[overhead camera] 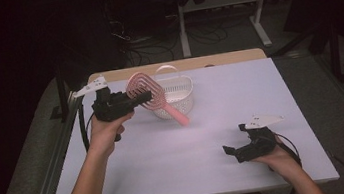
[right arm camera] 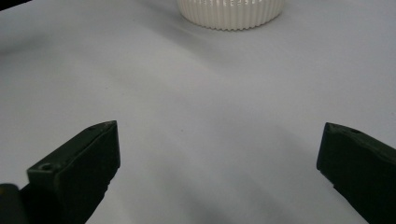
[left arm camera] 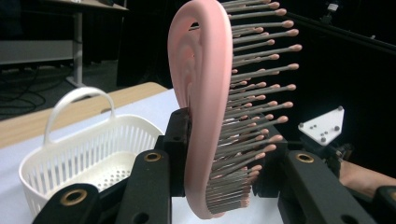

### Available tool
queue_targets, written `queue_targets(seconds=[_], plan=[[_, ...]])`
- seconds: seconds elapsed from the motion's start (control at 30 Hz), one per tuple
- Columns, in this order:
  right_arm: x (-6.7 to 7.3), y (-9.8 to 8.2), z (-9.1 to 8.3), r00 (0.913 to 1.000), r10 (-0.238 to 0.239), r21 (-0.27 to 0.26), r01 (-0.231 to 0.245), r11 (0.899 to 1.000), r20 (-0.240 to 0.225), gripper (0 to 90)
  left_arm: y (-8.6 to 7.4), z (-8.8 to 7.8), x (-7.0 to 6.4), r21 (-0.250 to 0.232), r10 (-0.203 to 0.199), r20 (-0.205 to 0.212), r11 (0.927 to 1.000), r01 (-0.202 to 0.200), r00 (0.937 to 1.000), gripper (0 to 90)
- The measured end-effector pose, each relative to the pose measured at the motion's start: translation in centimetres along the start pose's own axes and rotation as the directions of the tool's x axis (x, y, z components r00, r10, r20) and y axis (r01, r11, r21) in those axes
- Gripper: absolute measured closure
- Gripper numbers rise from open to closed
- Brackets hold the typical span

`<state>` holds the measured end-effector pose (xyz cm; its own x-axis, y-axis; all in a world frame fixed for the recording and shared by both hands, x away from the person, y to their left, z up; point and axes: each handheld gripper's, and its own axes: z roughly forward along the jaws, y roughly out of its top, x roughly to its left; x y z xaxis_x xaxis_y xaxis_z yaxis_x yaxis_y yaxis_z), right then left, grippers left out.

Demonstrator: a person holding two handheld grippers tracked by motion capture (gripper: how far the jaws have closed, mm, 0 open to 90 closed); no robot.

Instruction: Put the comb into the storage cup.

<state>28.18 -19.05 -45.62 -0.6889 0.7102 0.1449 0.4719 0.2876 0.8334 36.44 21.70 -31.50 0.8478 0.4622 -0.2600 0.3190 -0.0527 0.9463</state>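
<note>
A pink hairbrush [overhead camera: 152, 95] with grey bristles hangs in the air above the table's left half, handle slanting down to the right. My left gripper [overhead camera: 146, 97] is shut on its head; in the left gripper view the brush [left arm camera: 205, 107] stands upright between the two black jaws, back against one pad, bristle tips against the other. A white slotted basket [overhead camera: 175, 94] with a loop handle stands just behind the brush, also seen low at the left [left arm camera: 88, 163]. My right gripper [overhead camera: 234, 142] rests low at the front right, open, with bare table between its jaws [right arm camera: 217, 158].
The white table [overhead camera: 213, 121] has a wooden strip along its far edge. The basket's base [right arm camera: 231, 11] lies far ahead of the right gripper. Dark floor, cables and a white desk frame [overhead camera: 259, 10] lie beyond the table.
</note>
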Motion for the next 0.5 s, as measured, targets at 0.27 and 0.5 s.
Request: queue_targets(seconds=[0.27,0.5], plan=[[0.0,0.0,-0.1,1.0000,0.004,-0.001,-0.004,1.000,-0.002,0.0,1.6,0.6,0.4,-0.031,0.017,-0.005,0.9994,-0.017,0.9998,65.3],[-0.1,0.0,-0.1,1.0000,0.007,-0.003,-0.007,1.000,-0.005,0.0,2.6,1.2,0.9,-0.052,0.026,-0.015,0.9983,-0.026,0.9996,65.3]])
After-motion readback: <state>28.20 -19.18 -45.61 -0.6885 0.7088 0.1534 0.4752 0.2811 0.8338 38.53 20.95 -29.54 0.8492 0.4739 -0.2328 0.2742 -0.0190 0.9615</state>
